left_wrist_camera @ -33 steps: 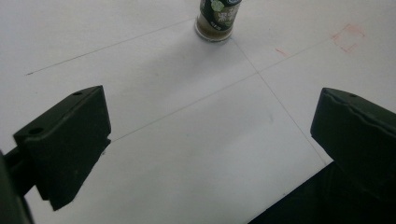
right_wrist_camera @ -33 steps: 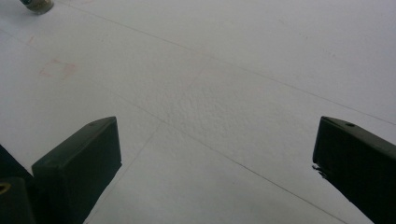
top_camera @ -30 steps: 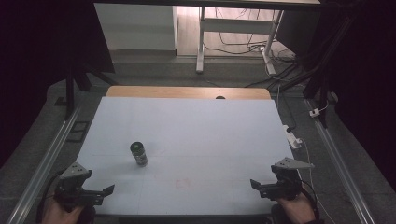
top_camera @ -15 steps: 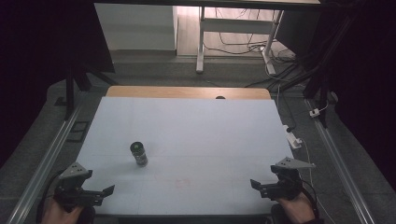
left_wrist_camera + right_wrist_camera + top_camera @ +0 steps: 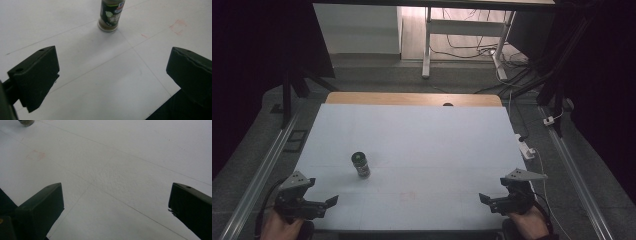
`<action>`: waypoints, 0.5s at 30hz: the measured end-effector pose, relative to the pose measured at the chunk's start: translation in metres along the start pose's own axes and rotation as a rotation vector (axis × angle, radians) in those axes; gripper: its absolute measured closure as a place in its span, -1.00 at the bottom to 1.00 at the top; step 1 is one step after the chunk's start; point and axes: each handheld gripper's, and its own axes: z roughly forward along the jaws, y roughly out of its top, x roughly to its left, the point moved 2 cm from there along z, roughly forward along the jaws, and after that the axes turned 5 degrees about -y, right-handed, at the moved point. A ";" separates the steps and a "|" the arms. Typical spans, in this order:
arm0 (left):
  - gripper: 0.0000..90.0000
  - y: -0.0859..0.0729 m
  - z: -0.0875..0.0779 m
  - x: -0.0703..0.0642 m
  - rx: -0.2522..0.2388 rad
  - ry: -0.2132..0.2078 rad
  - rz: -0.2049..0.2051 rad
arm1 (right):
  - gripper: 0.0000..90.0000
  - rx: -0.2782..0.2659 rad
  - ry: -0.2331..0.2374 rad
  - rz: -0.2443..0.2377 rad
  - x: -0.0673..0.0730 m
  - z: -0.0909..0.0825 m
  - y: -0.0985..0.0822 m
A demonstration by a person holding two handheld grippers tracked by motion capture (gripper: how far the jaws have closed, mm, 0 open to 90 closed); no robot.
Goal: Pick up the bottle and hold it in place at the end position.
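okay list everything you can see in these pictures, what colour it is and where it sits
spice jar: one, dark label and cap, upright on the table's left half, nearer the left claw
table: one, white top with a wooden far edge, centre
red marks: faint, on the table top near the front middle
power strip: one, white, off the table's right edge
left claw: one, black, open, front left corner
right claw: one, black, open, front right corner
hands: two, at the bottom edge
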 end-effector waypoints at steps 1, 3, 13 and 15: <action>-1.00 0.001 0.002 0.000 -0.002 0.002 0.011 | -1.00 0.000 0.000 0.000 0.000 0.000 0.000; -1.00 0.002 0.003 0.000 -0.003 -0.004 0.016 | -1.00 0.001 0.001 0.000 0.000 0.000 0.000; -1.00 0.009 0.010 0.004 -0.039 -0.030 0.044 | -1.00 0.002 0.004 -0.002 0.000 0.000 0.000; -1.00 0.011 0.012 0.004 -0.044 -0.032 0.051 | -1.00 0.003 0.005 -0.002 0.000 0.000 0.000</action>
